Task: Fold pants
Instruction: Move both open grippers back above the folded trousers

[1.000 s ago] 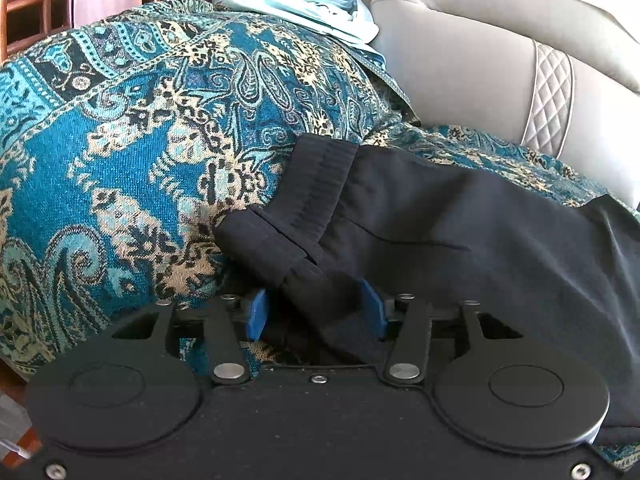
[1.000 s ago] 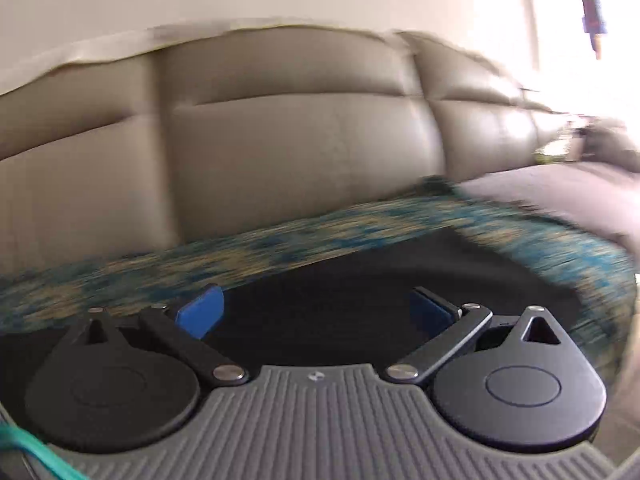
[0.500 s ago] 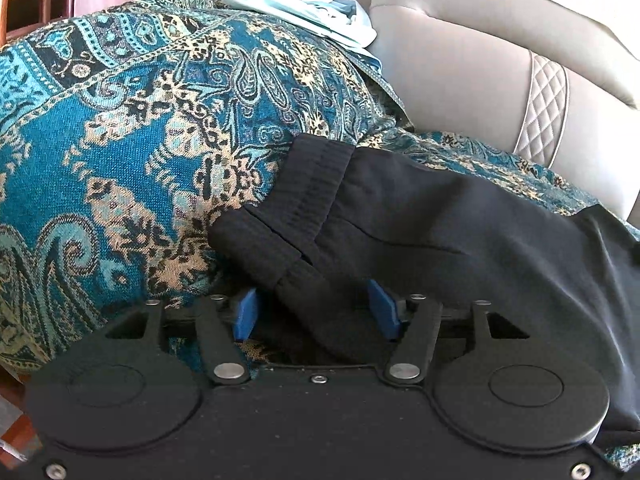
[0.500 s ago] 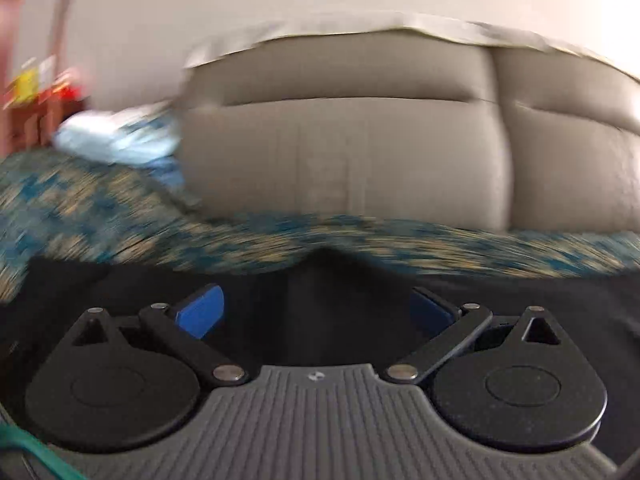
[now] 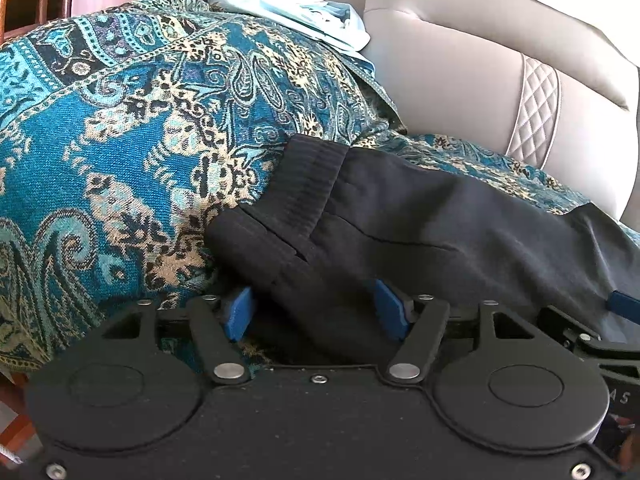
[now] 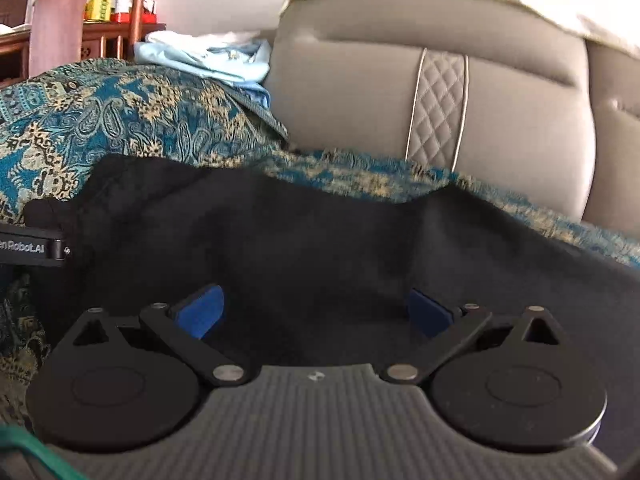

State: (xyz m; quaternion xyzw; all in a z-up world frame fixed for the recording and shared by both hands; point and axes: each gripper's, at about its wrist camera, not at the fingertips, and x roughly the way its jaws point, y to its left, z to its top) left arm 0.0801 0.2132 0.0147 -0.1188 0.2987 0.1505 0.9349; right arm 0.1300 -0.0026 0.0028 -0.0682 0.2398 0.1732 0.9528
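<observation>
Black pants (image 5: pixel 420 216) lie on a sofa seat covered by a teal paisley throw (image 5: pixel 132 152). The ribbed waistband (image 5: pixel 308 176) points toward the armrest. My left gripper (image 5: pixel 314 314) is open, its blue pads on either side of a fold of the waistband end, not squeezing it. My right gripper (image 6: pixel 316 314) is open just above the dark cloth of the pants (image 6: pixel 300 248), with nothing between its pads. The left gripper's body (image 6: pixel 32 248) shows at the left edge of the right wrist view; the right gripper's finger (image 5: pixel 624 306) shows at the right edge of the left wrist view.
The beige leather sofa back (image 6: pixel 440 92) rises behind the pants. Light blue folded clothes (image 6: pixel 208 60) rest on top of the covered armrest. Wooden furniture with bottles (image 6: pixel 104 4) stands behind at the left.
My right gripper swung left along the sofa and now sits close beside the left gripper over the pants. My left gripper opened slightly wider around the waistband fold.
</observation>
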